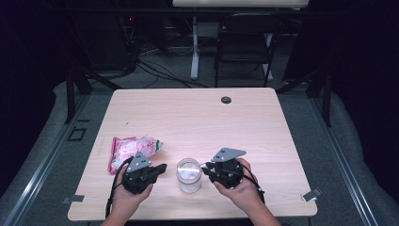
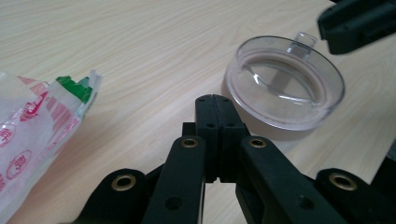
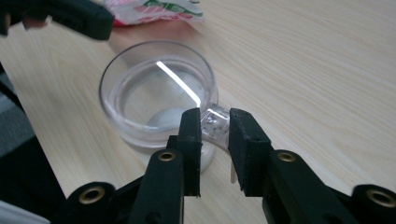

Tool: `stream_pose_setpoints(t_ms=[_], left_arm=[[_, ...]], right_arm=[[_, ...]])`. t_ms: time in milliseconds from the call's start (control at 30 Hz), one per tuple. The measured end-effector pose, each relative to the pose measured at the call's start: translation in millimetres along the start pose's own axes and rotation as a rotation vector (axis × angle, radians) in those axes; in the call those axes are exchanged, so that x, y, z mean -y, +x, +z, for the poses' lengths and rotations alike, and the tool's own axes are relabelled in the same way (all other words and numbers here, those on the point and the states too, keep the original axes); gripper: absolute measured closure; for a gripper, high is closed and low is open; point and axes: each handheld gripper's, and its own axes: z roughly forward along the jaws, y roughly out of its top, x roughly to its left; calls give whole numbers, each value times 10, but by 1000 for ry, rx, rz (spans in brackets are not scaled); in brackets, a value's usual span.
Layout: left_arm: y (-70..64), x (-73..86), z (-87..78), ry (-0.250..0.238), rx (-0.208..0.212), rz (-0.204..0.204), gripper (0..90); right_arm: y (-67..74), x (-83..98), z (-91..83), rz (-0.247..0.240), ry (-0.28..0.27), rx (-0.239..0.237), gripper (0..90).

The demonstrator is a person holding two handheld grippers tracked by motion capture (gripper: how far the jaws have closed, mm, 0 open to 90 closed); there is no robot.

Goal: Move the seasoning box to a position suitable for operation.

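A clear plastic cup (image 1: 189, 175) with a small side handle stands near the table's front edge, between both grippers. In the right gripper view my right gripper (image 3: 215, 116) has its jaws closed on the cup's handle (image 3: 215, 125), beside the open rim (image 3: 156, 88). My left gripper (image 1: 162, 168) lies just left of the cup, shut and empty; its tips (image 2: 215, 100) stop short of the cup (image 2: 285, 81). A red, white and green snack bag (image 1: 134, 148) lies flat behind the left gripper, also at the left of the left gripper view (image 2: 32, 135).
The wooden table (image 1: 197, 117) carries a small black disc (image 1: 226, 100) near its far edge. A dark folding chair (image 1: 244, 42) and cables stand on the floor beyond. Metal clips (image 1: 311, 194) sit at the front corners.
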Motion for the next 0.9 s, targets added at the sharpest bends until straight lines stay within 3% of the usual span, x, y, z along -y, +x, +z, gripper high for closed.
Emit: stream_pose_setpoints(t_ms=[100,267,433,667,900], left_arm=[[-41,14,6,16,22,26,900],[-109,66,70,66,64,48,900],[-162,99,115,101,86,81,900],[-177,117,116,85,78,81,900],[-205,95,140,90,99,87,900]], right_arm=[[-46,-5,48,50,-8,5,767],[-61,-28,78,77,-45,3,801],[-105,-48,83,109,-38,-10,852],[-122,-61,89,100,-33,-11,871],[-141,-47,89,106,-40,-24,871]])
